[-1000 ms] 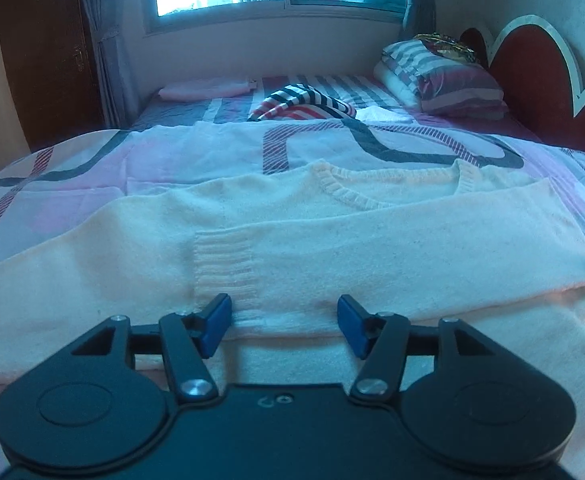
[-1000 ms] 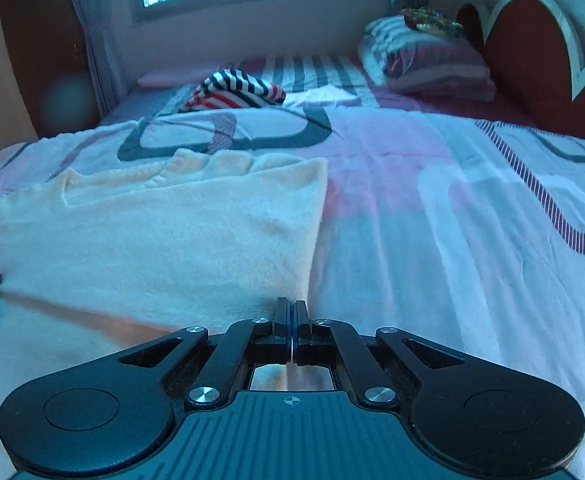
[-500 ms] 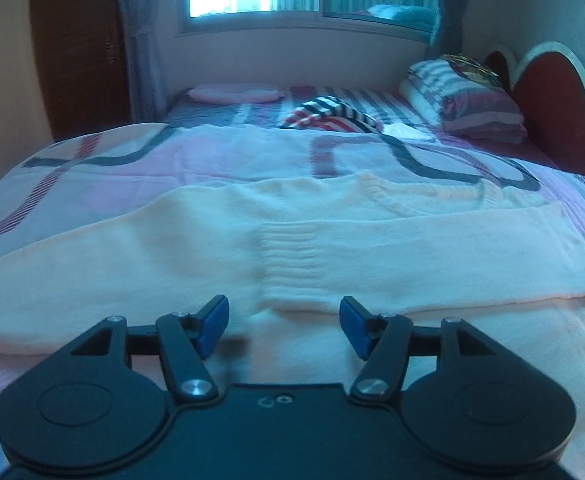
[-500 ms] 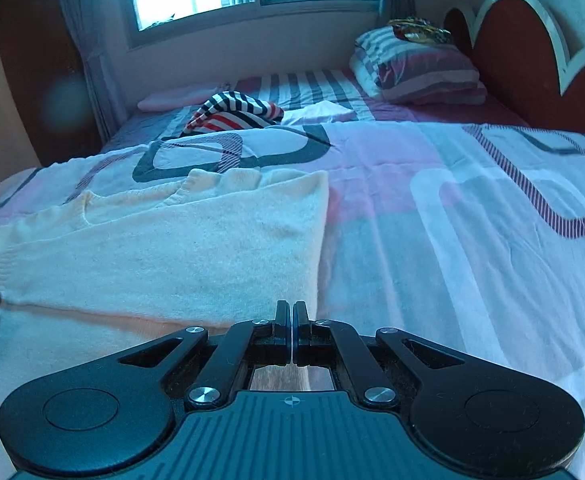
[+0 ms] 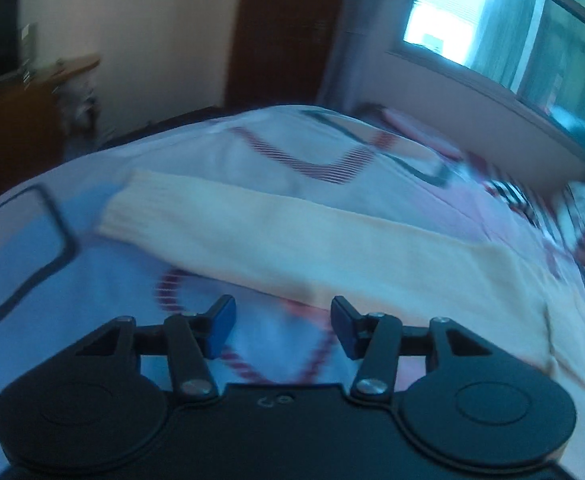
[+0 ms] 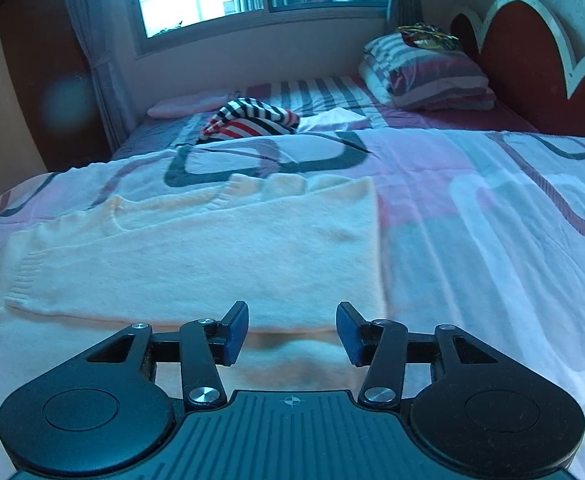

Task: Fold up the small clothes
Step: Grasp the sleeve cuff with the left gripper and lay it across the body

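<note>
With the left gripper [image 5: 282,328] closing on nothing and the right gripper [image 6: 292,334] opening empty, the unfolded sleeve [image 5: 220,220] at 11 o'clock may be missed, and the folded sweater [image 6: 212,256] at 12 o'clock may be disturbed

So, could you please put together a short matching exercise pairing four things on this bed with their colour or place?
Things:
1. sweater
2. bunched garment
3. pillow
4. headboard

Descriptions:
A. dark red, scalloped pale edge
B. cream knit, spread flat
C. black, white and red stripes
D. against the headboard, something shiny on top

Pairs: 1-B, 2-C, 3-D, 4-A
</note>
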{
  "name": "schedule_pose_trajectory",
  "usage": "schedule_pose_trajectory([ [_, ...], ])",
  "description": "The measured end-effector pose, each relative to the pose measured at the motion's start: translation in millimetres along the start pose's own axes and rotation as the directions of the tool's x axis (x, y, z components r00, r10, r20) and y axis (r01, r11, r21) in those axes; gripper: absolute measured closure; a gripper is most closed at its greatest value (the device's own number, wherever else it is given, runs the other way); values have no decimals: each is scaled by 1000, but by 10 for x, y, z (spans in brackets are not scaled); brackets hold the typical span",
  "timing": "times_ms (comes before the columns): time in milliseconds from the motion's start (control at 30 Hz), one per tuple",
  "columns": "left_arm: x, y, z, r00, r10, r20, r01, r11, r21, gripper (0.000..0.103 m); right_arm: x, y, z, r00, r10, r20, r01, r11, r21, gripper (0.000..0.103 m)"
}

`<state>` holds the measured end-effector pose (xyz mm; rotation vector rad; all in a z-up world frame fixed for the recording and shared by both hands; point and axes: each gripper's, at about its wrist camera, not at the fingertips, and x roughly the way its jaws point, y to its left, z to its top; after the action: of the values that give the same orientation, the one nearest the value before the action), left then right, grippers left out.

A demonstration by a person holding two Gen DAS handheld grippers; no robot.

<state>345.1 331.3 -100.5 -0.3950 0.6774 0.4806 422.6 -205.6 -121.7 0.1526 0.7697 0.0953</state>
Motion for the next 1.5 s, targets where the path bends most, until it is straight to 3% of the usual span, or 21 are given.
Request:
schedule_pose_trajectory([
  [100, 59, 350, 98, 1000, 0, 2, 0, 993, -122, 57, 31, 149, 17, 1000, 9, 6, -9, 1000, -9, 54],
  [200, 125, 641, 140, 999, -48, 19, 52, 962, -269, 64, 52, 252, 41, 1000, 5, 12, -5, 1000, -9, 54],
  [333, 204, 807, 172, 995, -89, 53, 102, 923, -371, 67, 78, 308, 68, 1000, -2, 8, 3, 1000, -12, 54],
  [400, 246, 902, 175, 991, -112, 73, 133, 885, -447, 69, 79, 334, 75, 1000, -7, 8, 7, 1000, -19, 54],
  [433, 270, 946, 181, 990, -118, 81, 143, 863, -484, 77, 73, 332, 77, 1000, -8, 8, 8, 1000, -21, 54],
  [467, 309, 983, 200, 989, -122, 83, 148, 850, -506, 100, 65, 330, 78, 1000, -10, 8, 10, 1000, -21, 54],
  [500, 337, 1006, 232, 989, -125, 80, 148, 847, -511, 101, 61, 329, 85, 1000, -12, 7, 12, 1000, -21, 54],
  [600, 238, 978, 376, 978, -135, 157, 190, 887, -422, 101, 36, 314, 105, 1000, -18, 17, 18, 1000, -17, 54],
  [667, 210, 980, 432, 972, -133, 193, 200, 899, -390, 101, 26, 282, 116, 1000, -24, 21, 24, 1000, -13, 54],
  [767, 460, 997, 430, 995, -82, 56, 97, 914, -394, 101, 49, 213, 108, 1000, -30, 6, 30, 1000, 4, 54],
  [933, 380, 901, 436, 993, -84, 87, 112, 910, -398, 101, -10, 95, 95, 999, -34, 17, 34, 999, 25, 54],
  [1033, 266, 670, 476, 987, -100, 123, 136, 934, -331, 101, -24, 3, 87, 999, -40, 23, 39, 998, 42, 54],
  [1200, 130, -71, 510, 970, -202, 134, 220, 966, -135, 101, -91, -149, 71, 998, -43, 41, 39, 996, 78, 54],
  [1333, 78, -934, 396, 944, -316, 94, 316, 949, 20, 101, -150, -271, 69, 998, -40, 53, 34, 993, 110, 54],
  [1500, 80, -2023, -5, 897, -441, -36, 441, 882, 164, 101, -230, -441, 67, 997, -34, 70, 23, 987, 158, 54],
])
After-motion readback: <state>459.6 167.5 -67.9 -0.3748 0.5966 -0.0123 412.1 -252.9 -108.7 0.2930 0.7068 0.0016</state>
